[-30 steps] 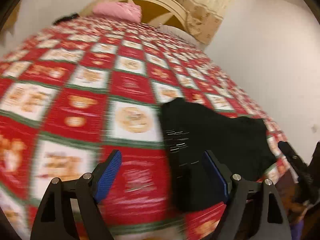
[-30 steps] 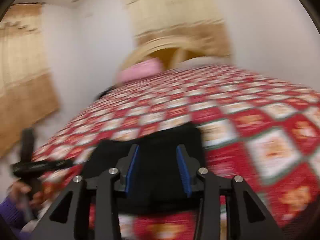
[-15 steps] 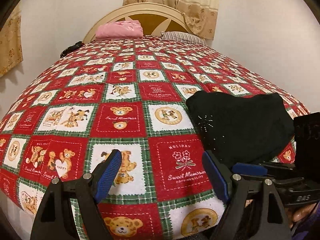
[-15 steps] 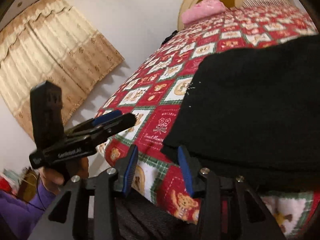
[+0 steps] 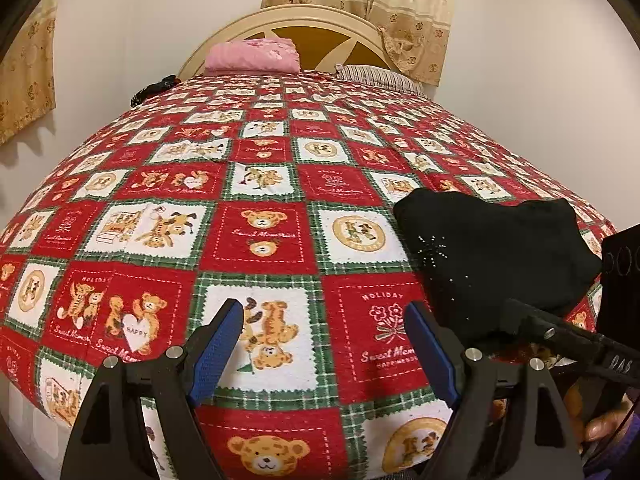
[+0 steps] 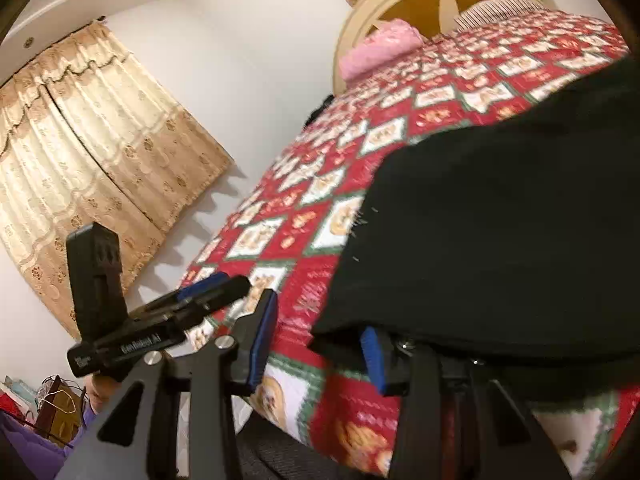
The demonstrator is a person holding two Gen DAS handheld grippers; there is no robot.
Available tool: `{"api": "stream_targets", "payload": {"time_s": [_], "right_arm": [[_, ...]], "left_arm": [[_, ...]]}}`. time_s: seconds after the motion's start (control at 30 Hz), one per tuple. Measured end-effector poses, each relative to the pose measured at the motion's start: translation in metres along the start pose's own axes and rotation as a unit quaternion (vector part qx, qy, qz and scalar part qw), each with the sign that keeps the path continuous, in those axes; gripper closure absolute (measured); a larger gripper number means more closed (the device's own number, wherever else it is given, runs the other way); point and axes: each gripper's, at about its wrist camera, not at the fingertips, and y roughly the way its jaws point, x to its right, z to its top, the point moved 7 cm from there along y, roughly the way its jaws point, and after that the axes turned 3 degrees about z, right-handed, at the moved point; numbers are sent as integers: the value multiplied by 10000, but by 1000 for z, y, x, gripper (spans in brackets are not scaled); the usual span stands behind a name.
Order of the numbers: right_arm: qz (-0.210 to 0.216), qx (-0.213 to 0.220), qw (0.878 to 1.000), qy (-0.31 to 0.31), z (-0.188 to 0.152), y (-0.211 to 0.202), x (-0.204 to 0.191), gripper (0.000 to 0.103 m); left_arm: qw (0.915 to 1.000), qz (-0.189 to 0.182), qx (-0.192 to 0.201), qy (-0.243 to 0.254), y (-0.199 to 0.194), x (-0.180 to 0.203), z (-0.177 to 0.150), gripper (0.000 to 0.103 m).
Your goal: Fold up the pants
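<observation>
Black pants (image 5: 496, 256), folded into a compact bundle, flat near the bedspread's right front edge.

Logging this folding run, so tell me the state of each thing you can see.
pants: bunched in a heap, near bed's edge
left gripper: open, holding nothing
right gripper: open, at the pants' near edge
pink cloth: folded, by headboard
curtains: drawn shut

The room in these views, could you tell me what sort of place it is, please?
Most likely a home bedroom: a bed with an arched headboard, a teddy-bear quilt and curtains on the wall.
</observation>
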Motion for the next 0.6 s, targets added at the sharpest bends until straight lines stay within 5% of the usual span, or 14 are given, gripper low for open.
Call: {"api": "stream_targets", "payload": {"time_s": [0.13, 0.17, 0.2, 0.23, 0.5, 0.6], "right_arm": [[-159, -427, 9980, -428, -10, 34, -10, 64], [-330, -401, 9963, -690, -10, 35, -13, 70], [-616, -444, 9922, -986, -11, 38, -15, 89], [-839, -486, 9888, -1133, -11, 39, -12, 92], [-388, -943, 9847, -1411, -20, 17, -22, 95], [-602, -1244, 9756, -1705, -36, 14, -14, 95]], "left_arm": [[9999, -23, 1, -131, -2, -4, 2, 20], [9999, -9, 9, -128, -3, -5, 1, 20], [9999, 13, 11, -122, -3, -5, 1, 20], [9999, 28, 6, -121, -3, -5, 1, 20], [9999, -28, -39, -89, 1, 4, 5, 20], [10000, -30, -53, -13, 4, 11, 7, 20]]}}
